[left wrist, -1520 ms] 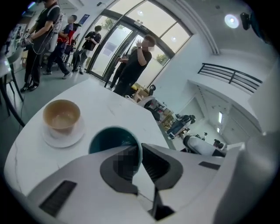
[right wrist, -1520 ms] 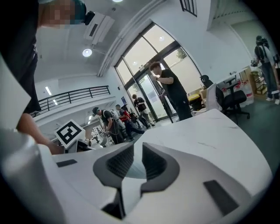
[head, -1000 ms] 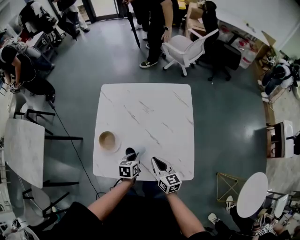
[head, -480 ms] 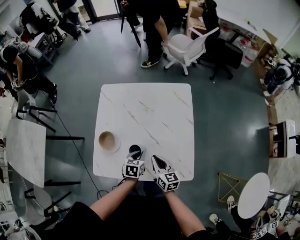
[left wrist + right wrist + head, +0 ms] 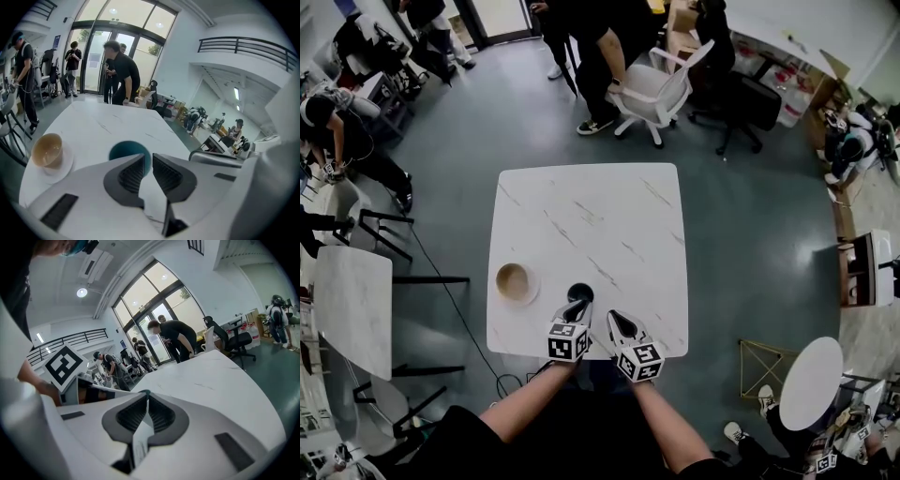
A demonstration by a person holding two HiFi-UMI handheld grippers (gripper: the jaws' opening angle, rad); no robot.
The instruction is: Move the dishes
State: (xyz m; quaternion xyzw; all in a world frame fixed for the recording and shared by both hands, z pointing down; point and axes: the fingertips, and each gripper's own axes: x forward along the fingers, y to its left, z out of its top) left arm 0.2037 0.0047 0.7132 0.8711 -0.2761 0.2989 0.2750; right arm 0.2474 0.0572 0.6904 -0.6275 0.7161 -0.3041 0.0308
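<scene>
I saw a dark teal cup (image 5: pixel 579 292) standing upright on the white surface (image 5: pixel 591 216), near its front edge. To its left, apart from it, a tan cup (image 5: pixel 514 279) sat upright on a white saucer (image 5: pixel 532 294).

White left gripper (image 5: pixel 580 305) and right gripper (image 5: pixel 616 319), black sleeves (image 5: pixel 450 436).

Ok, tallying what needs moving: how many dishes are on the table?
3: a tan cup on a white saucer by the left edge of the table, and a teal bowl right of them. Nothing looks hidden.
</scene>
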